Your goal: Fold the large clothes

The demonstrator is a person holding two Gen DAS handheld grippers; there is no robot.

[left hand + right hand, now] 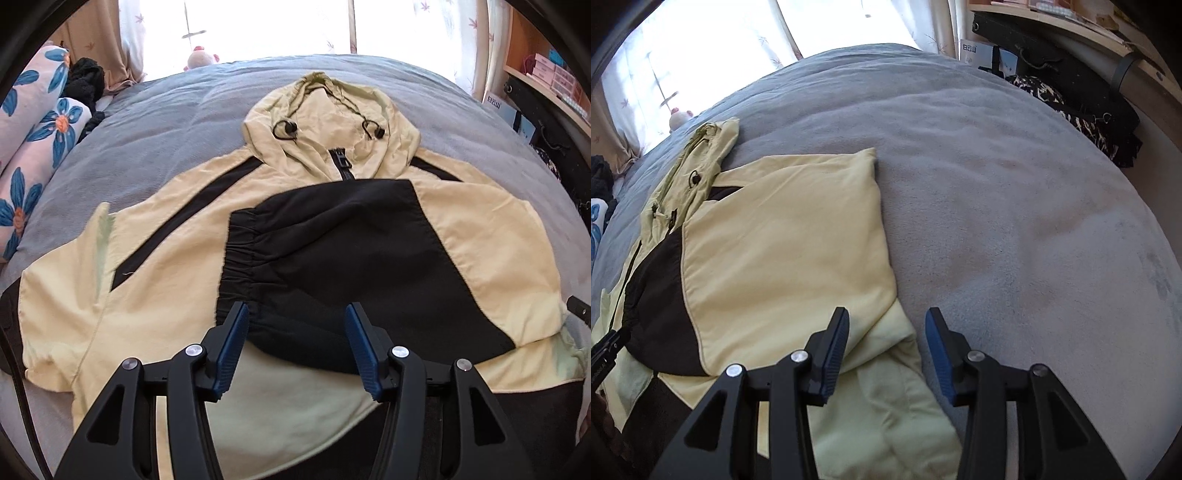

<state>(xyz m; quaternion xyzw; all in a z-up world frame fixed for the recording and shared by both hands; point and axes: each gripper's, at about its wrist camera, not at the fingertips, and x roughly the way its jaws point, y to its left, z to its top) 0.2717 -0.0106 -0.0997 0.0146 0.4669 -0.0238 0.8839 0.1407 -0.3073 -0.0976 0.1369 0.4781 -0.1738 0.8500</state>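
Left wrist view: the left gripper (295, 325) is held low over the near part of the jacket (155, 236), pointed toward the hood (325, 107).
Left gripper state: the jaws are spread wide and nothing is gripped; the blue pads (232, 339) are seen on either side of the black cuffed sleeve (332, 266).
Jacket: a pale yellow and black hooded jacket is laid front-up on the grey bedspread (155, 110), with the sleeve folded across the chest.
Right wrist view: the right gripper (886, 332) is held over the jacket's right edge, angled along the bed.
Right gripper state: the jaws are wide apart and empty; one finger is over yellow fabric, the other over bare bedspread.
Surroundings: floral pillows (33, 129) are seen at the bed's left, and a black bag (1052, 70) at its right.
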